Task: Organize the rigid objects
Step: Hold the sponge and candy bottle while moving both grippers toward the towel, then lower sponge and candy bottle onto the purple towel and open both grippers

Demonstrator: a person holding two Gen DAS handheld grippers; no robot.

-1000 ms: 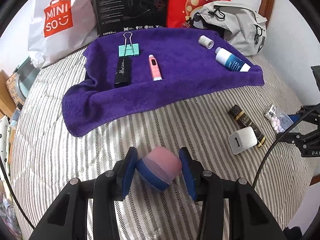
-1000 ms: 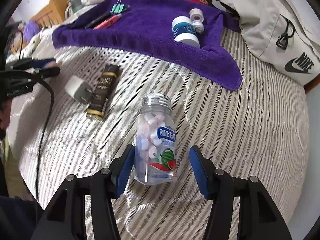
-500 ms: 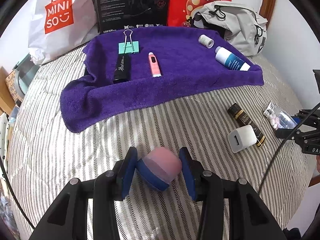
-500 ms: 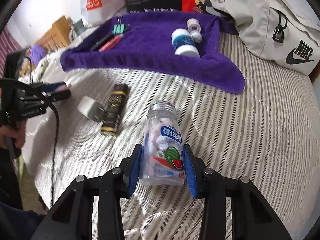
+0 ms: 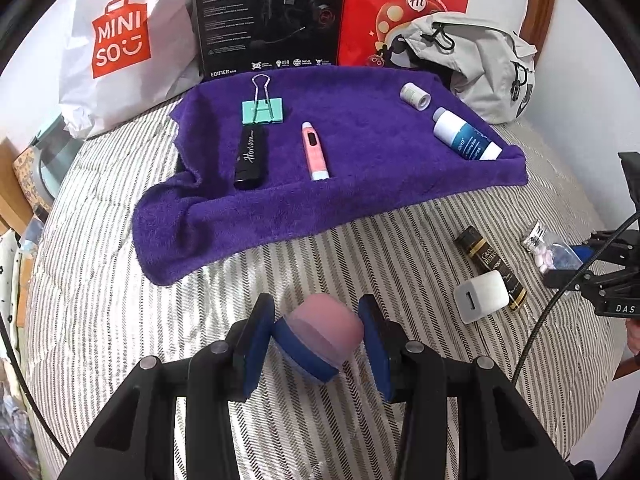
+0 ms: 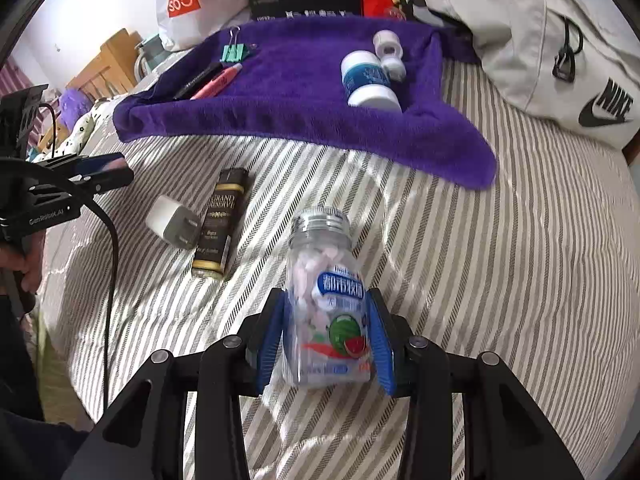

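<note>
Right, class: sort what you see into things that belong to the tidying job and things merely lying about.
Part of the job:
- pink and blue egg-shaped object, in the left gripper
- clear candy bottle, in the right gripper
- white charger cube
- black and gold box
- purple towel

Lying about:
- white Miniso bag
- grey backpack

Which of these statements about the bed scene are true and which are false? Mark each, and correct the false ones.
1. The right gripper is shut on the candy bottle. True.
2. The left gripper is empty. False: it holds the pink and blue ball.
3. The green binder clip lies on the purple towel. True.
4. The white charger lies on the towel. False: it lies on the striped bedding, beside the dark box.
5. The pink pen lies on the towel. True.
</note>
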